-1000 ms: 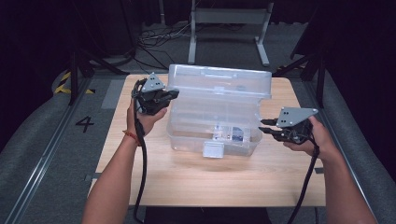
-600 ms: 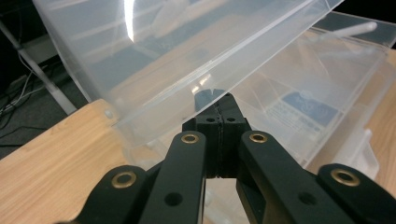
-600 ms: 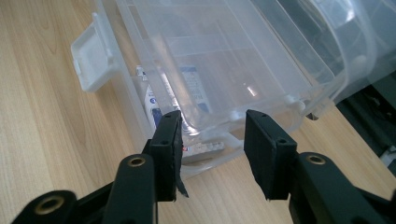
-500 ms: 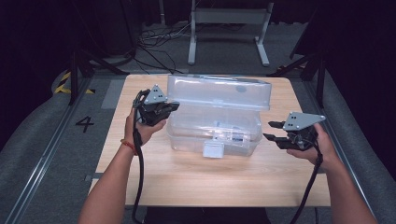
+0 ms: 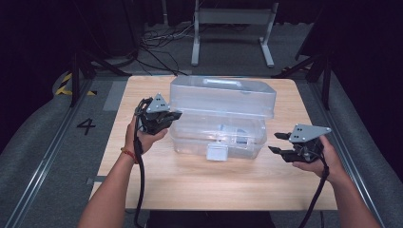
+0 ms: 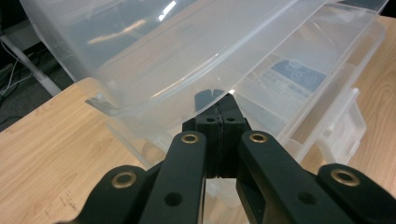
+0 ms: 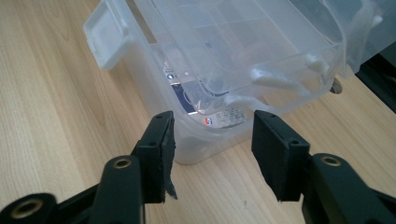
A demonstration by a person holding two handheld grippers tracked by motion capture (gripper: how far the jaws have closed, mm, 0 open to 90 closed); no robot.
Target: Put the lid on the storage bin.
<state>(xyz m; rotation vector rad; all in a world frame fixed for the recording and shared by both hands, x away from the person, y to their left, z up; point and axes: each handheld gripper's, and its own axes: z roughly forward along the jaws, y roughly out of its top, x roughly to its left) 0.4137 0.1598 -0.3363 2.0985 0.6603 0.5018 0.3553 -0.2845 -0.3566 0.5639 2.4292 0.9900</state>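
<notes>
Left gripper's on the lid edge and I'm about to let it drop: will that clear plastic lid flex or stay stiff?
The lid looks thin, so it will probably flex where the left gripper pinches its rim. It is likely light, as is the nearly empty box, which may slide on the smooth table.

the storage box (image 5: 221, 135) is clear, frosted plastic with a blue-and-white label (image 6: 299, 74) inside. the tabletop (image 5: 214, 180) is pale wood with fine grain. both claws are black, the right claw (image 5: 279, 143) topped by a grey plate.
</notes>
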